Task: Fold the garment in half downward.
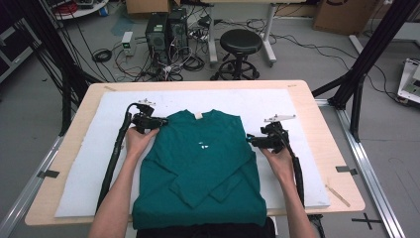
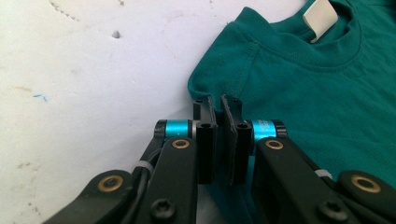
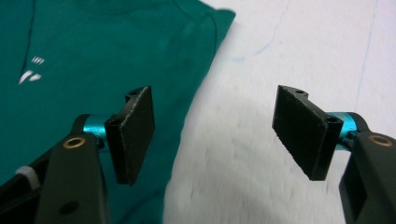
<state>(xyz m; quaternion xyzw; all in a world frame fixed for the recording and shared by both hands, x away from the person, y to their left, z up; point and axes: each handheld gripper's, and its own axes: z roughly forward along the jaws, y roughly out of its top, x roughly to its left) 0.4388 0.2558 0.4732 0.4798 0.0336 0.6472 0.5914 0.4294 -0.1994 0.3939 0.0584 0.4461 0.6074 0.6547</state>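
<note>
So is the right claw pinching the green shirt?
No, the right claw is wide open with nothing between its pads, hovering over the edge of the green shirt.

A white foam sheet [image 1: 277, 106] covers most of a light wooden table [image 1: 322, 144]; pale tape strips sit at its far corners and near its right edge. Small pits and a faint blue mark show on the sheet's surface in the left gripper view.

Floor beyond the table: a black round stool [image 1: 240, 41] on a ringed base, just right of two black computer towers [image 1: 166, 29] standing side by side. Loose cables [image 1: 148, 67] tangle around the towers. A small white box with a green light [image 1: 127, 41] lies left of them.

Cardboard boxes [image 1: 341, 15] stand along the far wall. Black frame struts [image 1: 369, 49] rise right of the table; a black tape cross [image 1: 367, 219] marks the floor.
</note>
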